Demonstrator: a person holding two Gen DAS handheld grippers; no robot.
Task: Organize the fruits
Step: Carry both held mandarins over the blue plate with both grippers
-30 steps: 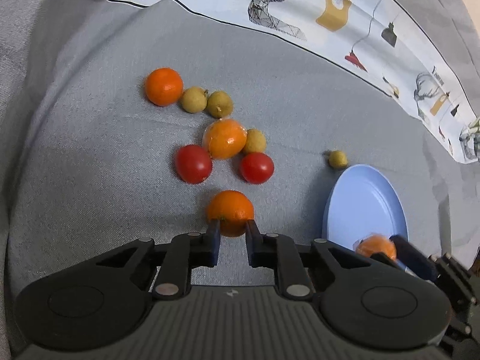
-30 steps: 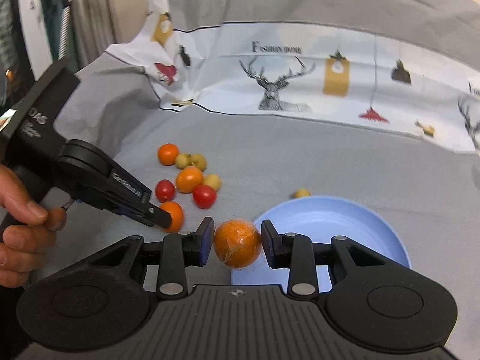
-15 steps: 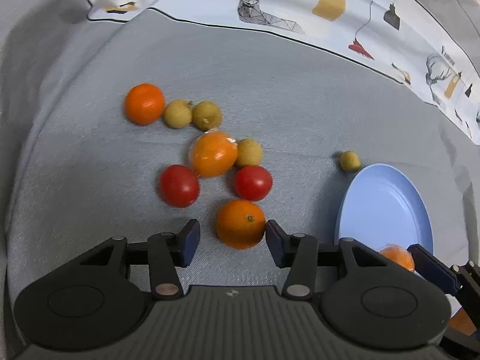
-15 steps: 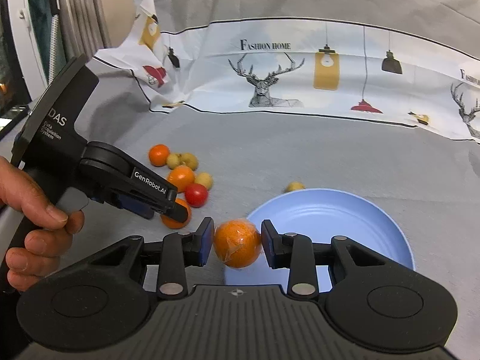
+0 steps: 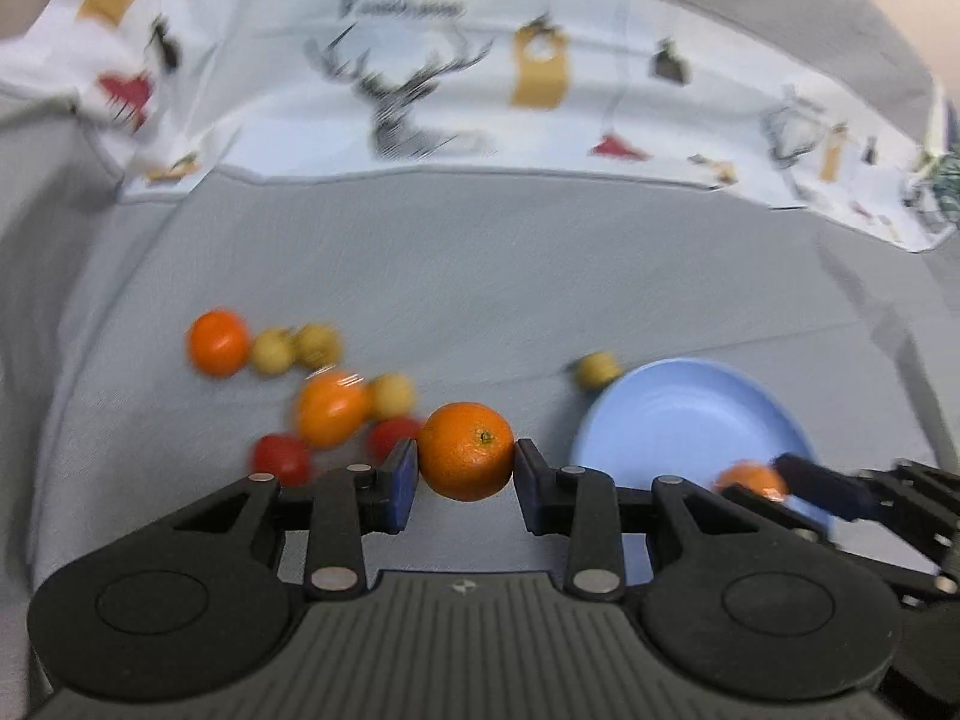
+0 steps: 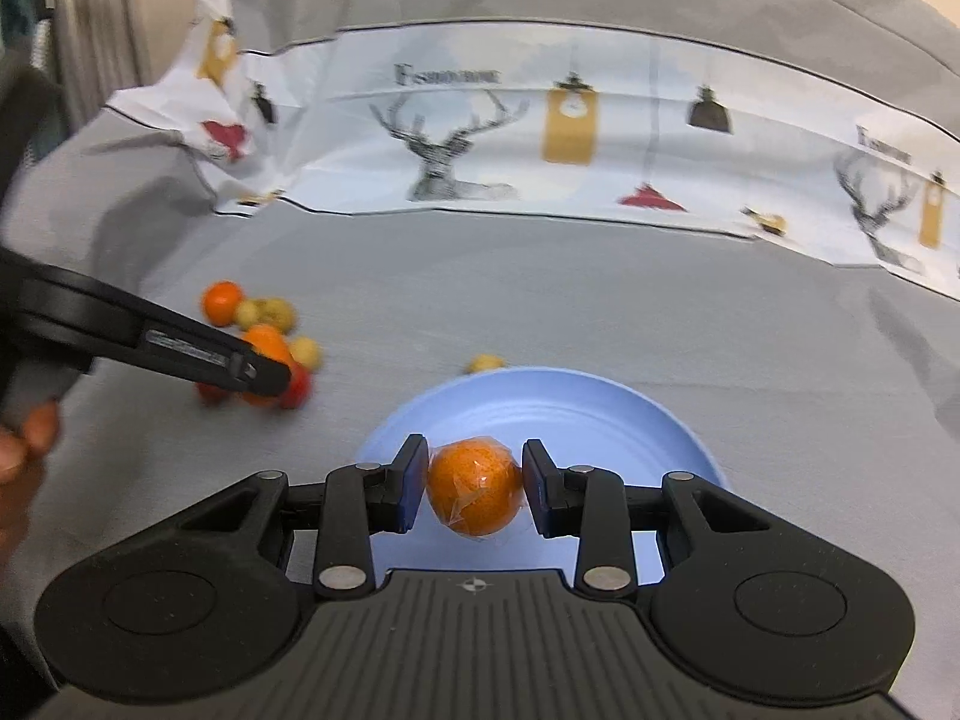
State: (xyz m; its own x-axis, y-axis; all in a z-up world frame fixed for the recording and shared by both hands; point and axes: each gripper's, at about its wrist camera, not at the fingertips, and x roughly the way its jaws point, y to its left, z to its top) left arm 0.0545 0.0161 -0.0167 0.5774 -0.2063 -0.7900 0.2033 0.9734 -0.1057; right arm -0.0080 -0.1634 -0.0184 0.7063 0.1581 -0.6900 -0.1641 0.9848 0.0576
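Observation:
My left gripper (image 5: pixel 465 468) is shut on an orange (image 5: pixel 466 450) and holds it above the grey cloth, left of the blue plate (image 5: pixel 690 414). My right gripper (image 6: pixel 474 486) is shut on a plastic-wrapped orange (image 6: pixel 475 491) over the near rim of the blue plate (image 6: pixel 570 414). On the cloth to the left lie another orange (image 5: pixel 217 342), a wrapped orange (image 5: pixel 330 408), two red tomatoes (image 5: pixel 281 459) and several small yellow fruits (image 5: pixel 273 350). One small yellow fruit (image 5: pixel 596 368) lies by the plate's far rim.
A white printed cloth with deer and lamps (image 6: pixel 540 138) lies across the back of the grey surface. A hand (image 6: pixel 18 450) holds the left gripper's handle at the left edge of the right wrist view.
My left gripper opened, closed on the nearest orange and lifted it off the cloth. My right gripper moved its wrapped orange rightward over the plate.

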